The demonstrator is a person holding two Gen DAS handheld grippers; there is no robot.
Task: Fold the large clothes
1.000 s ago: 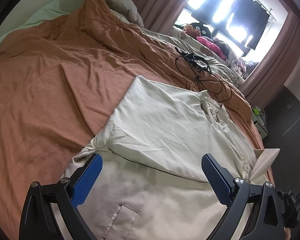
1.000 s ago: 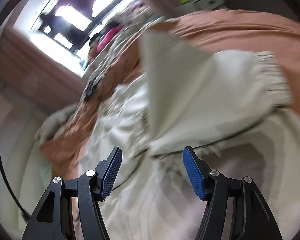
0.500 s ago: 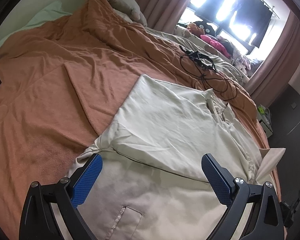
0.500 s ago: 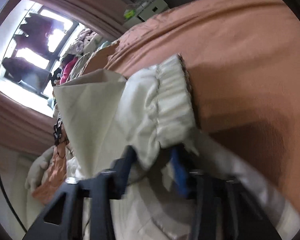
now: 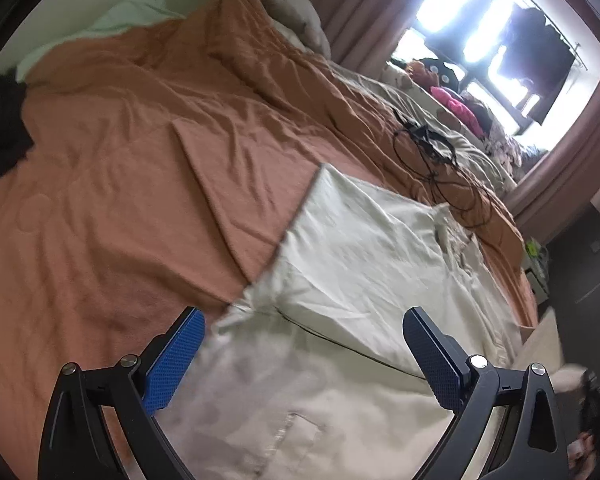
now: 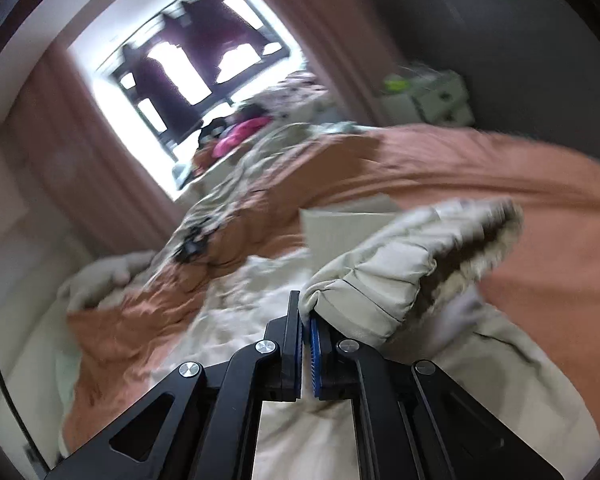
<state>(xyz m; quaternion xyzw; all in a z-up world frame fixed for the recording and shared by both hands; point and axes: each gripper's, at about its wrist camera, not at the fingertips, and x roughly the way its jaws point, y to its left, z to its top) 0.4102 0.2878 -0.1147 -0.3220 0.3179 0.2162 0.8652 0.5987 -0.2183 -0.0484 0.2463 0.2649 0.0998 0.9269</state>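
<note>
A large cream jacket (image 5: pixel 364 280) lies spread on the orange blanket (image 5: pixel 120 184) of a bed, one sleeve folded across its body. My left gripper (image 5: pixel 304 360) is open and empty, low over the jacket's near part. In the right wrist view my right gripper (image 6: pixel 305 320) is shut on the jacket's other sleeve (image 6: pixel 400 264) and holds it lifted above the jacket, its ribbed cuff (image 6: pixel 488 232) hanging out to the right.
A tangle of black cable (image 5: pixel 432 148) lies on the bed beyond the jacket. Pillows and a pink item (image 5: pixel 460 108) sit under the bright window. A black garment (image 5: pixel 0 128) lies at the far left. A white box (image 6: pixel 428 96) stands off the bed's right side.
My right gripper has closed on the sleeve and lifted it off the bed. My left gripper has stayed open, with the view shifting a little to the left.
</note>
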